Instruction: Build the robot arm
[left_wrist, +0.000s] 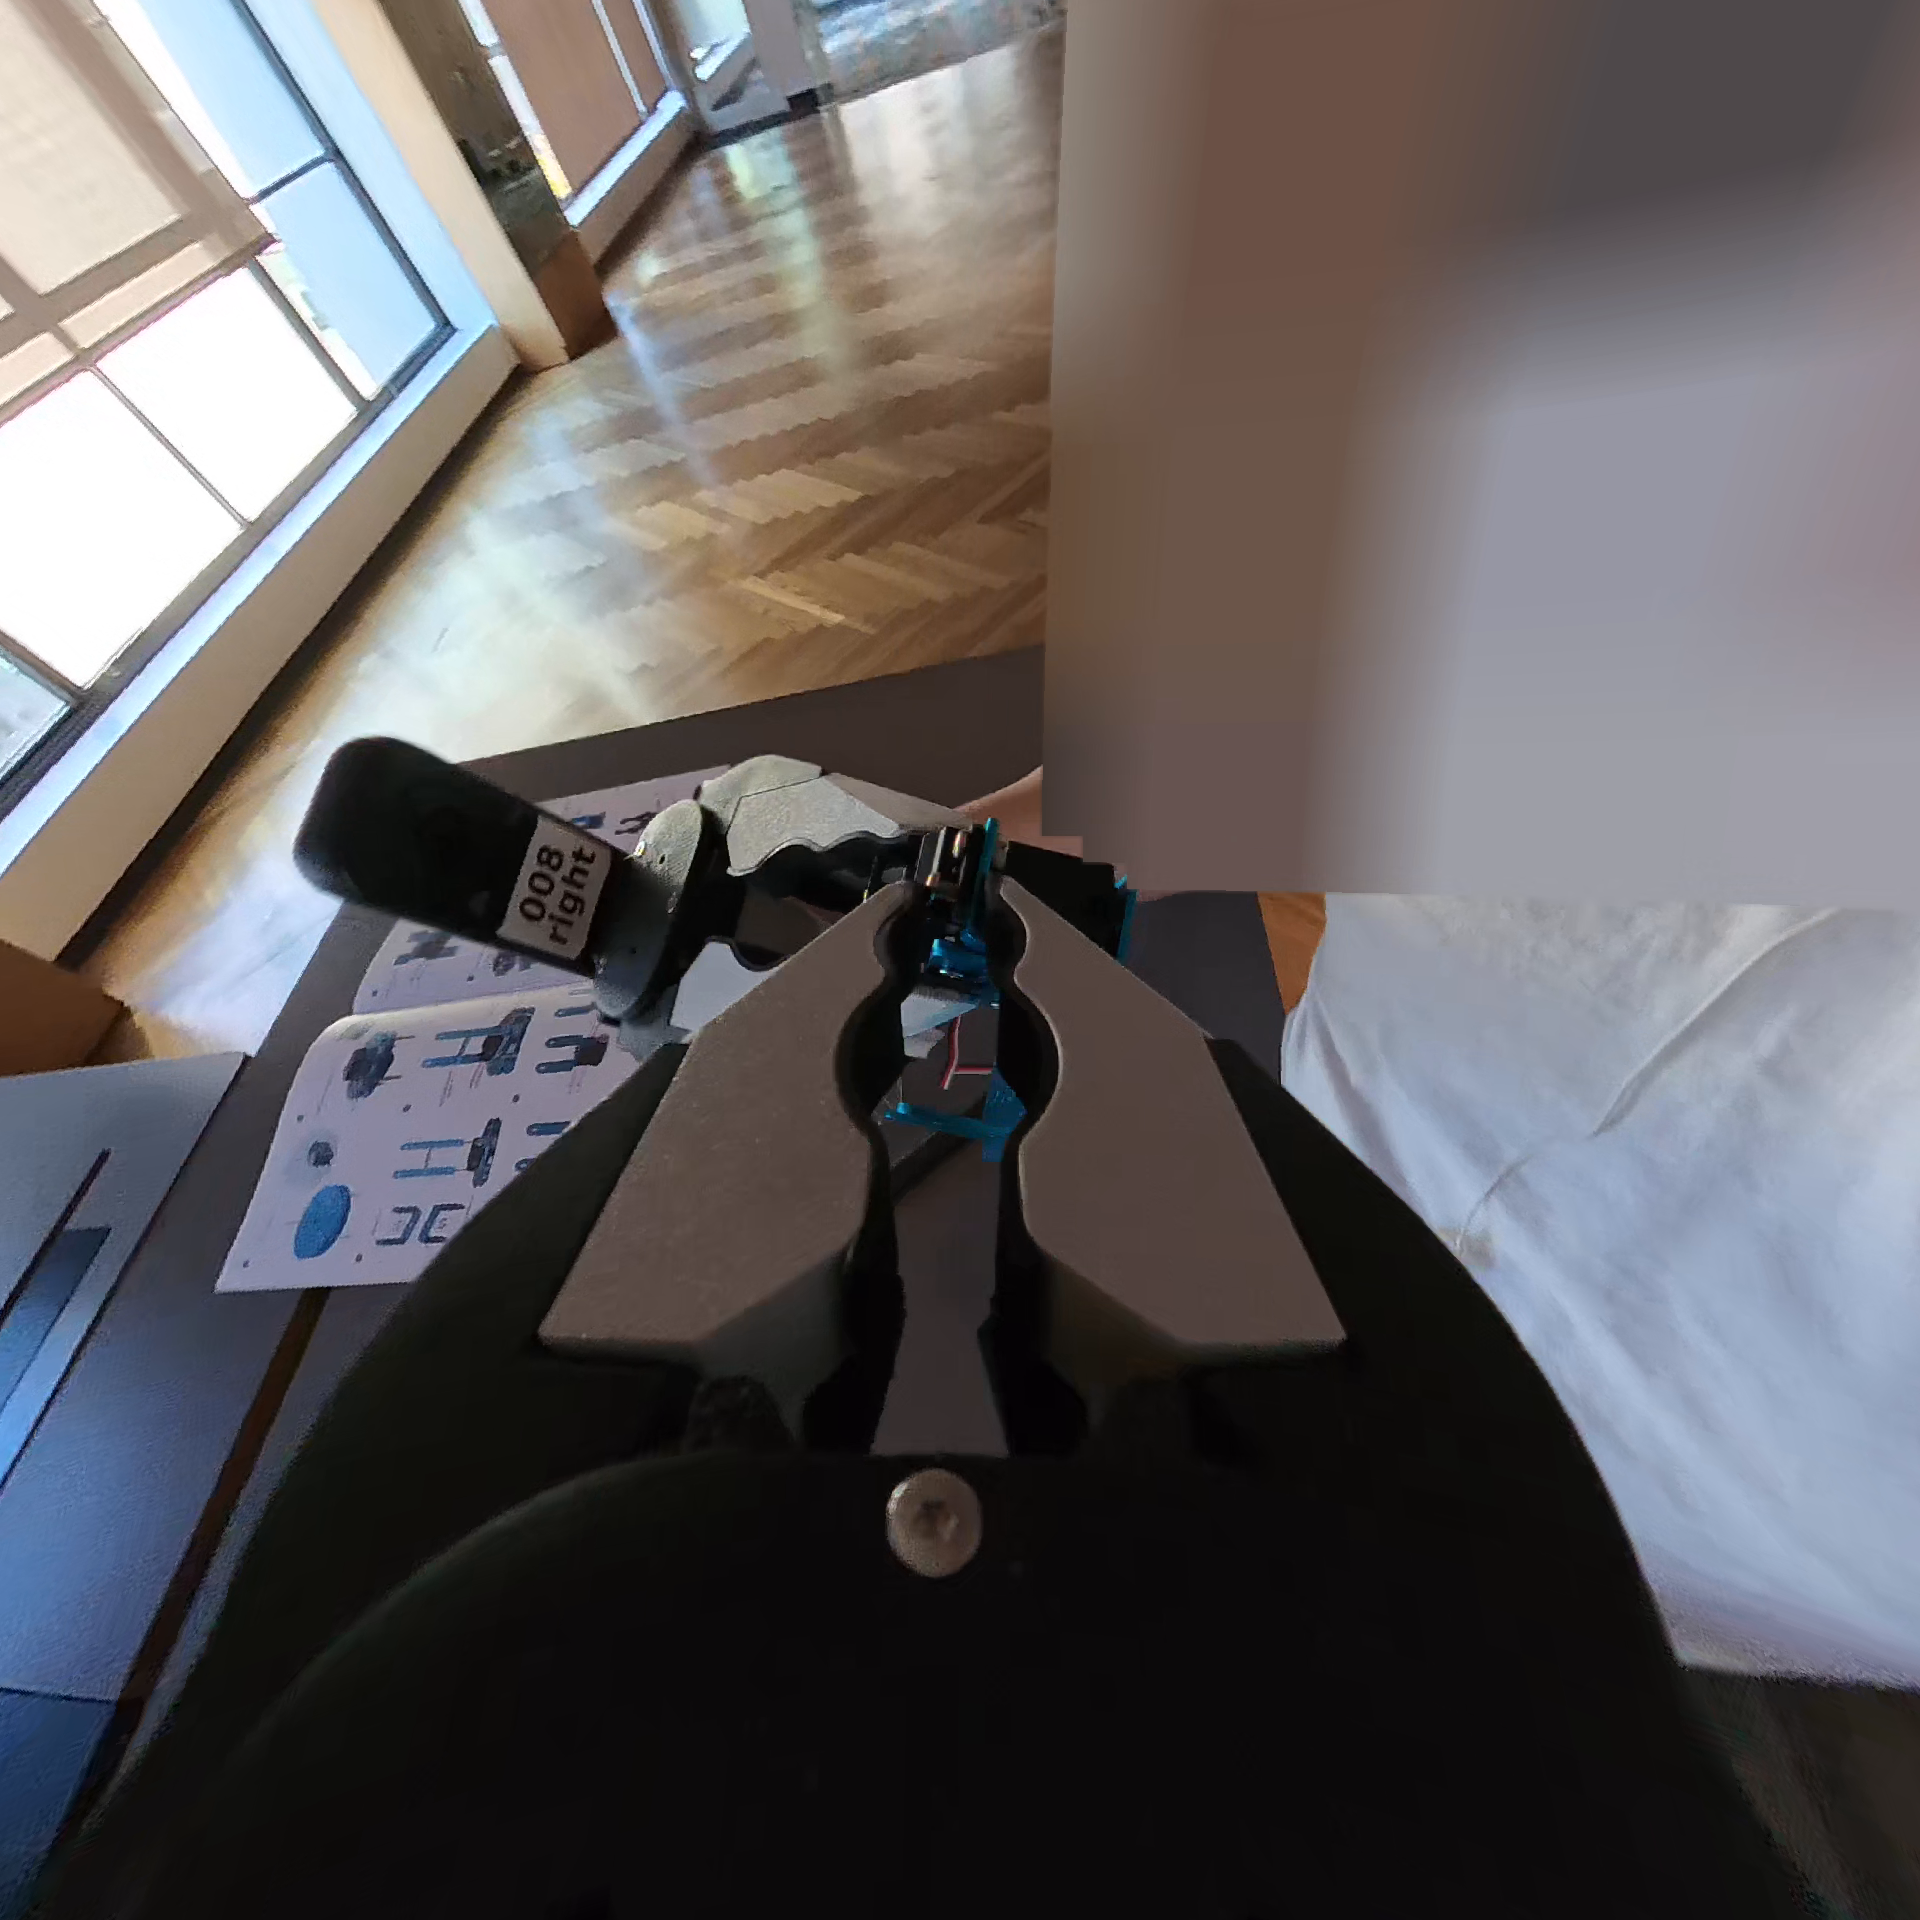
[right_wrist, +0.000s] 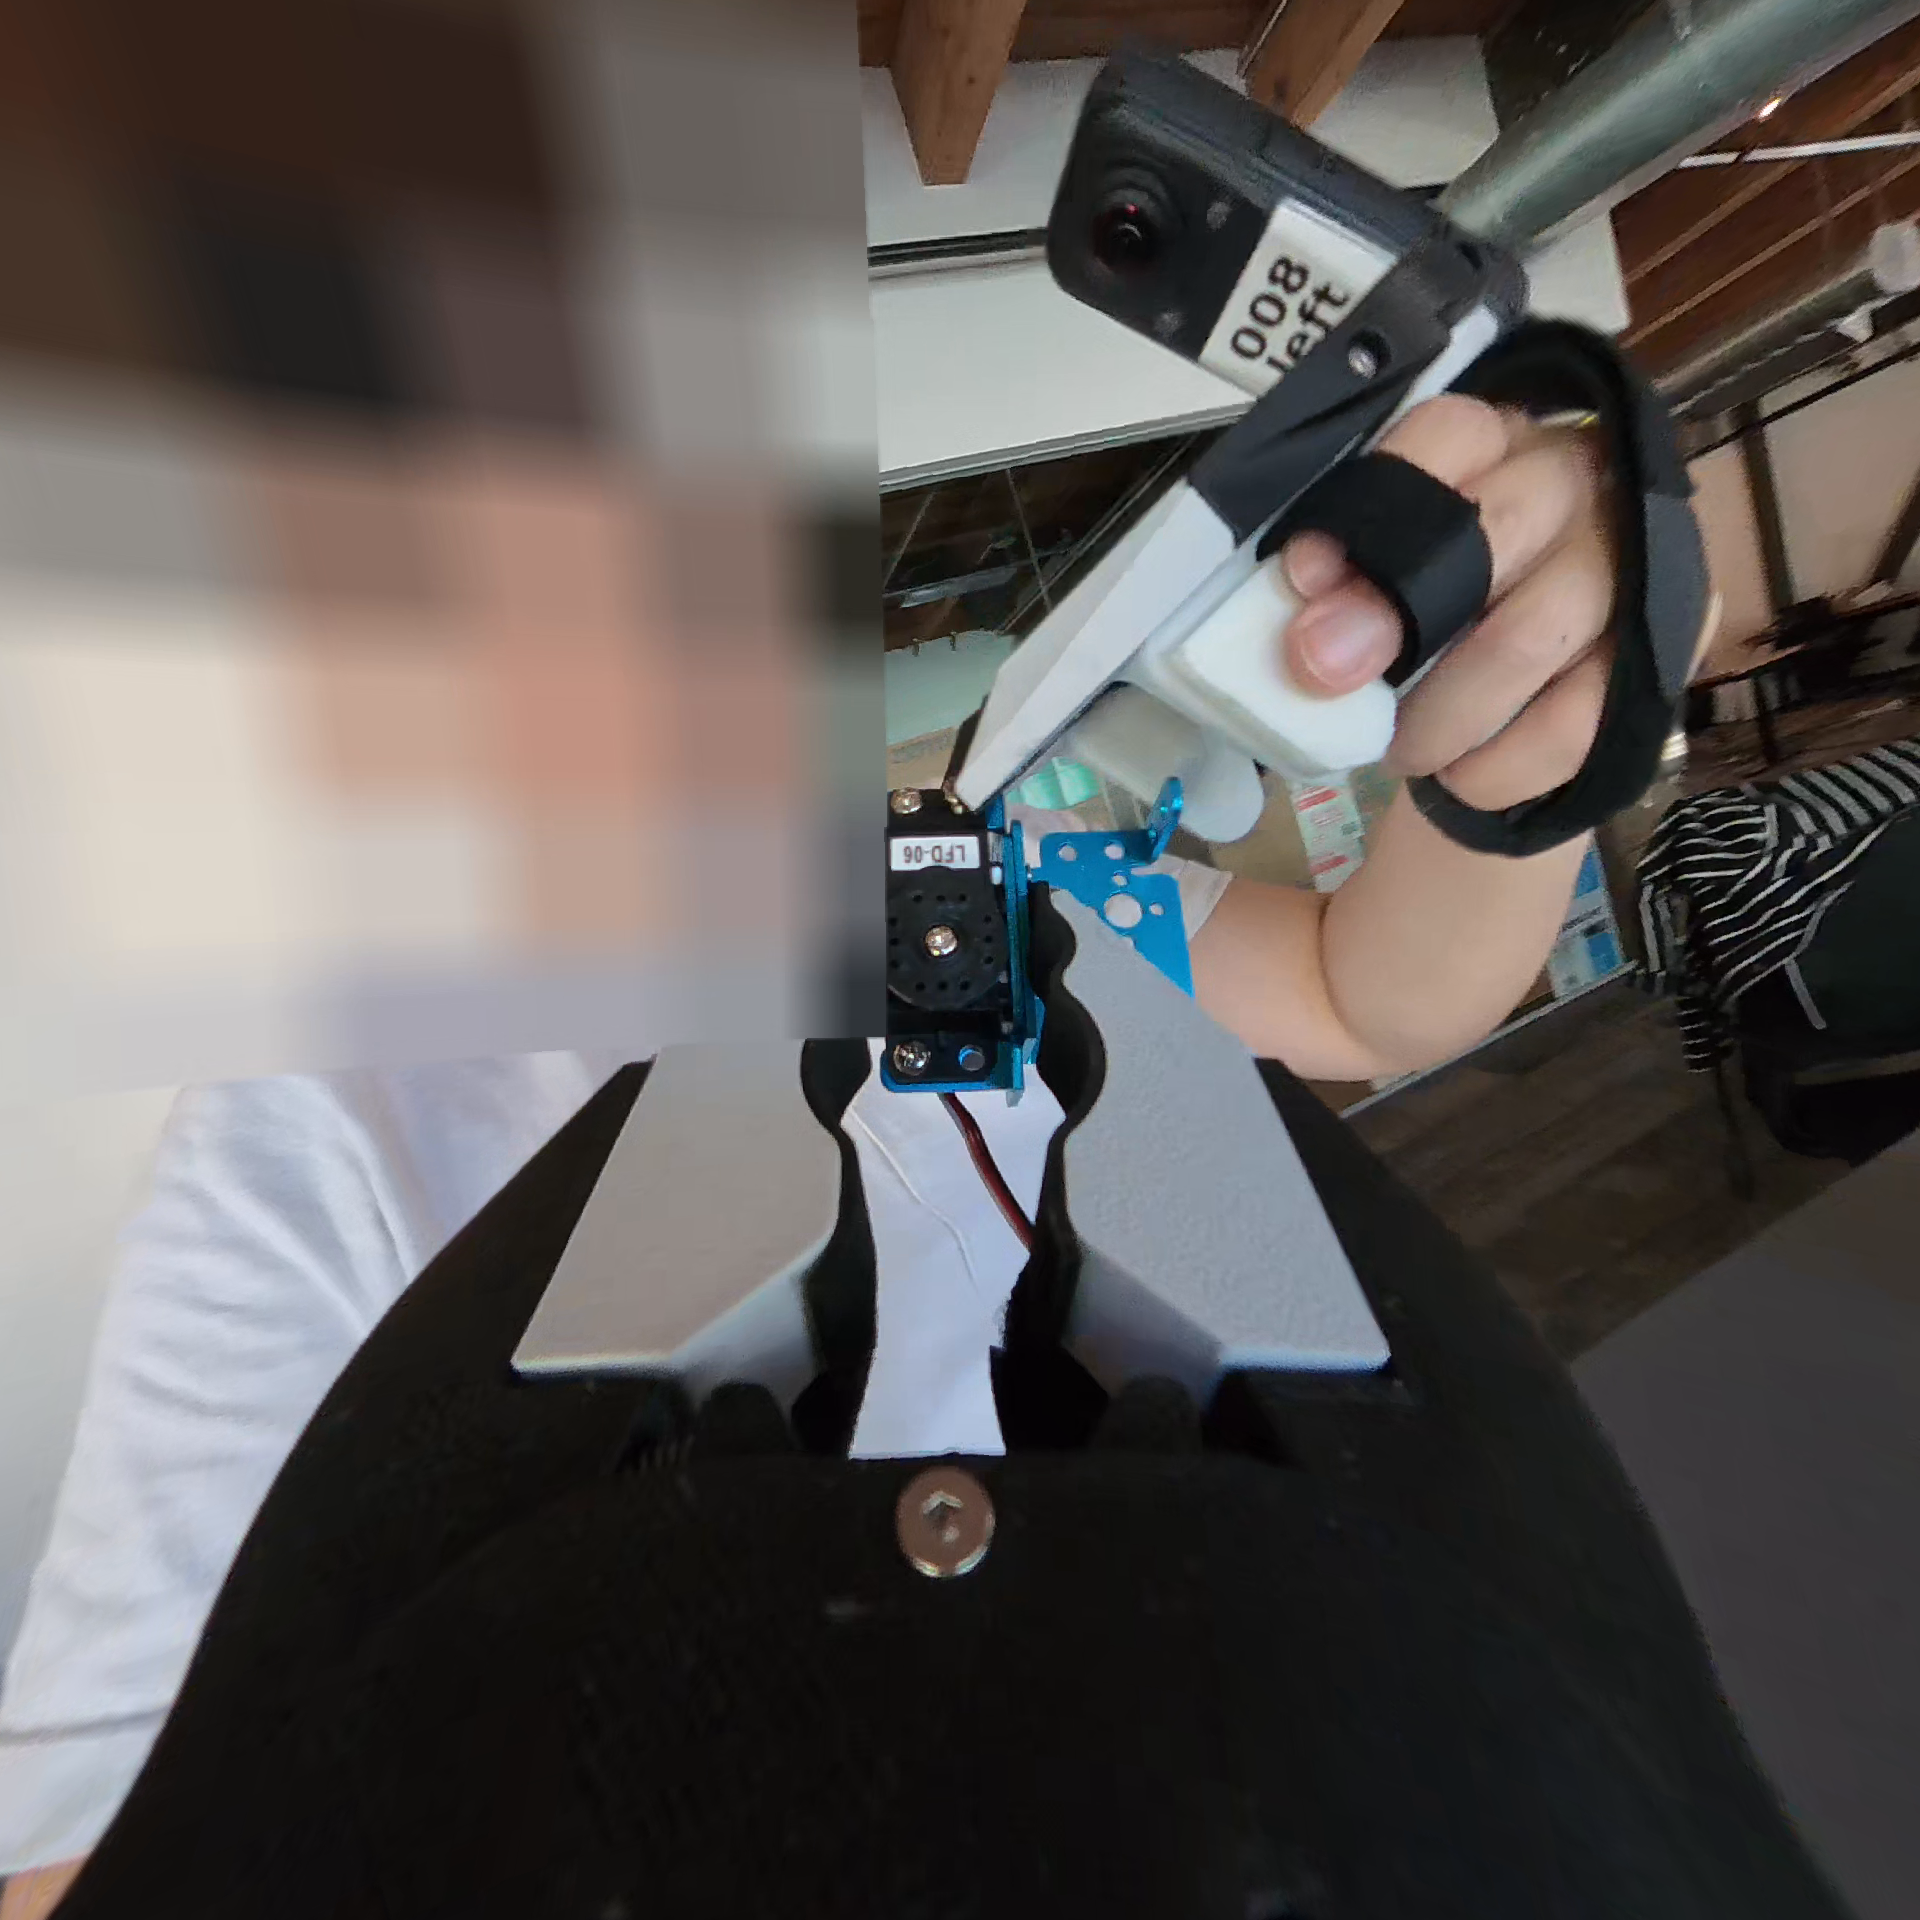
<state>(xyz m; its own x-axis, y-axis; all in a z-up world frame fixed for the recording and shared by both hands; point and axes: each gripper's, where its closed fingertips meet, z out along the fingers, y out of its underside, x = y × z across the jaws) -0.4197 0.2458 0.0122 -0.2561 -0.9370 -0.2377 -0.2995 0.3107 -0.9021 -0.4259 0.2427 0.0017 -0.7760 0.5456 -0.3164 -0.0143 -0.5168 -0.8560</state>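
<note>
Room: herringbone wood floor (left_wrist: 790, 499) and tall windows (left_wrist: 177, 343) lie beyond my dark table (left_wrist: 935, 717), where an illustrated sheet (left_wrist: 416, 1122) rests near its far edge.
Servo: black servo (right_wrist: 940, 935) in its blue bracket (right_wrist: 1127, 894) is held in mid-air, long axis upright in my right view, red wire (right_wrist: 987, 1174) trailing toward me.
Right gripper (right_wrist: 951, 1070): clenched on the servo's lower end.
Left gripper (left_wrist: 951, 914): tips pinching the same assembly's top, from the opposite side.

Servo assembly (right_wrist: 951, 951) fills both tools' gaps (floor (left_wrist: 727, 499) beyond open)
</note>
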